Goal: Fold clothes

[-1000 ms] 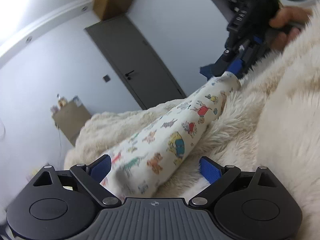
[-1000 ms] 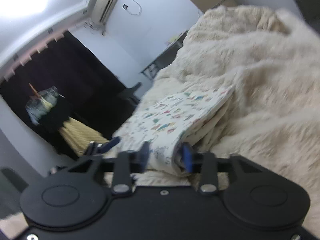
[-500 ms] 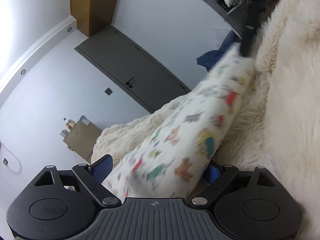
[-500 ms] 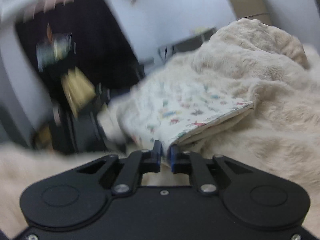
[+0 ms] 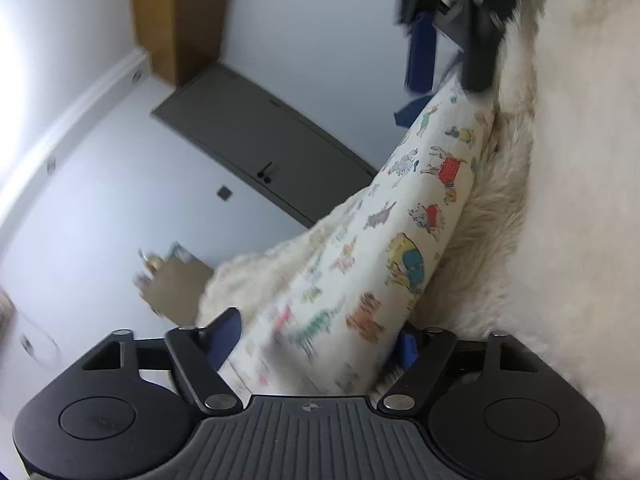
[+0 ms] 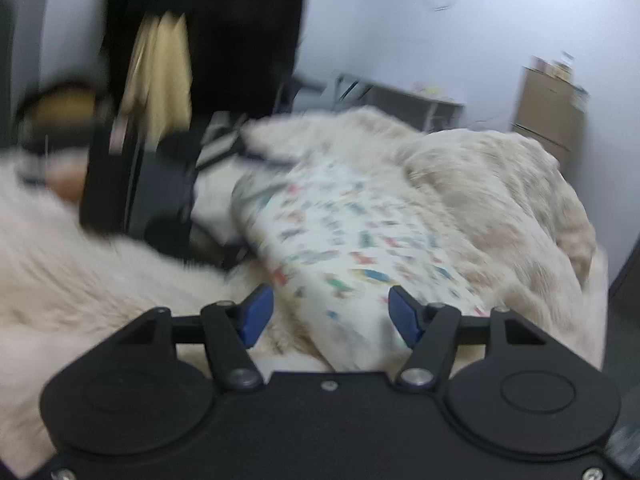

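Note:
A folded white garment (image 5: 400, 240) printed with small coloured animals lies on a cream fluffy blanket (image 5: 560, 200). Its near end fills the gap of my left gripper (image 5: 320, 338), whose jaws are closing, and both blue pads (image 5: 230, 332) touch the cloth. At its far end my right gripper (image 5: 450, 68) hovers blurred, just above the corner. In the right wrist view the garment (image 6: 352, 240) runs away from my right gripper (image 6: 331, 314). Its jaws are opening, the cloth lies loose between the pads (image 6: 258, 312), and neither pad presses on it.
The fluffy blanket (image 6: 500, 184) is bunched in a ridge behind the garment. A grey door (image 5: 256, 144) and a cardboard box (image 5: 176, 284) stand by the white wall. A dark wardrobe with hanging clothes (image 6: 160, 60) and a blurred dark shape (image 6: 152, 200) sit at the garment's far end.
My right gripper let go of the garment's corner, opened wide, rolled and lifted a little. My left jaws narrowed from wide open onto the cloth, and the left wrist rolled.

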A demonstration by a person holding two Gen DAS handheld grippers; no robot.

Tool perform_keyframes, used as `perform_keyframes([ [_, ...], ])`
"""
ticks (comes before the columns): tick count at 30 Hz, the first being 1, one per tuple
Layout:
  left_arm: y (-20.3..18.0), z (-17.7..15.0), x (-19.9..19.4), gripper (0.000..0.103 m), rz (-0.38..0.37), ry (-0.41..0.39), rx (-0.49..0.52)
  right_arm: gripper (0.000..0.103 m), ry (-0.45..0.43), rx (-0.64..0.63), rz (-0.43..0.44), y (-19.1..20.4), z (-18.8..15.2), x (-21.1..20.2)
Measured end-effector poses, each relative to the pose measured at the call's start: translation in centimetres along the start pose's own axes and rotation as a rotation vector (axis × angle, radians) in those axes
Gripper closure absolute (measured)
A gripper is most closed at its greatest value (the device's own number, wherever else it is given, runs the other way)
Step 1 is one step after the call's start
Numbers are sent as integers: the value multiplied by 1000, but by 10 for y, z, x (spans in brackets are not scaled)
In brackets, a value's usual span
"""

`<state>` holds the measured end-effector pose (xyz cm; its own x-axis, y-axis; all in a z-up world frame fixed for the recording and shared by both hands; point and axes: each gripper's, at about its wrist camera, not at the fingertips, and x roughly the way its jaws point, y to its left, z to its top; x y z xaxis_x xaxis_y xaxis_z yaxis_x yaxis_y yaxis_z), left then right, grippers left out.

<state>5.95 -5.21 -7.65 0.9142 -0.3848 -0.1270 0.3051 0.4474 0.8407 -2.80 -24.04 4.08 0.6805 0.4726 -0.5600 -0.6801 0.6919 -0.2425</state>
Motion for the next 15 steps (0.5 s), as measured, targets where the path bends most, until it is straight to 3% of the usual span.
perform_keyframes([
  [2,14,11,6,82,-29,23,-22,39,53,-84,-57,13,18,25],
  [6,45,34,7,86,-55,59,-65,46,97,-159,-168,21,44,48],
  [9,63,40,3,88,-61,62,-71,68,88,-178,-139,15,56,40],
  [12,77,38,-4,88,-44,52,-54,69,94,-216,-124,8,61,31],
  [15,78,36,-2,87,-56,43,10,69,155,-284,-90,3,63,32],
])
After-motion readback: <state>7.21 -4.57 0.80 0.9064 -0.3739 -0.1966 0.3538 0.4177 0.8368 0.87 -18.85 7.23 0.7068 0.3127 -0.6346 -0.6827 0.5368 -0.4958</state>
